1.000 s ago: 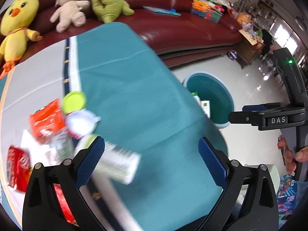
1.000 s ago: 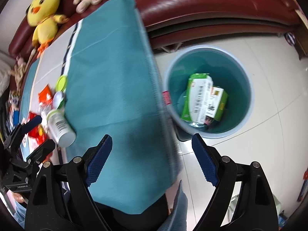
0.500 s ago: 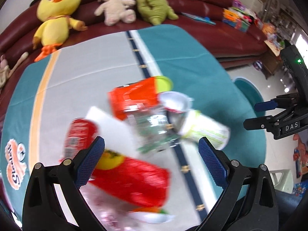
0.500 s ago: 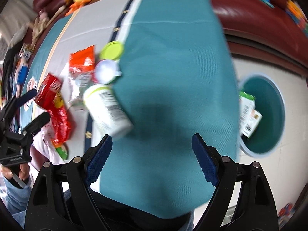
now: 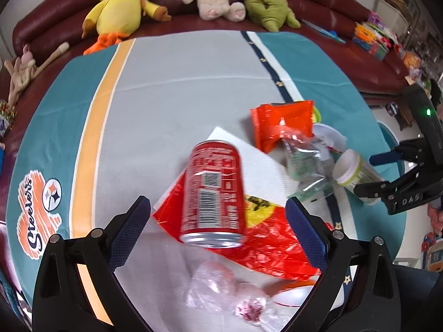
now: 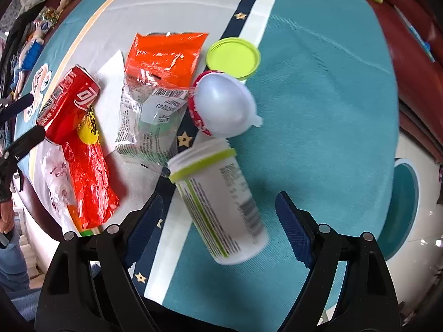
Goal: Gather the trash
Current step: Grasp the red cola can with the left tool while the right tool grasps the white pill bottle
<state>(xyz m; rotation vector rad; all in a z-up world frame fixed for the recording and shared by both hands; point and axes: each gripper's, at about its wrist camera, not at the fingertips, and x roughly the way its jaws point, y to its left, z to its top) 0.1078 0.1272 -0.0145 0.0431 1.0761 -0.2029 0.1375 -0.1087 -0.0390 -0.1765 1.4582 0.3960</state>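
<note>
- Left hand-held gripper [image 5: 218, 232]: black plastic frame, two fingers lined with dark blue textured pads [image 5: 130, 233], silver screws at the joints.
- Right hand-held gripper [image 6: 220, 231]: same build; its body carries white "DAS" lettering and a green indicator light.

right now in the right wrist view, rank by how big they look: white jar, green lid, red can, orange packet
1. white jar, though it lies nearest the camera
2. orange packet
3. red can
4. green lid
Packet and can look close, so that order is unsure.
</note>
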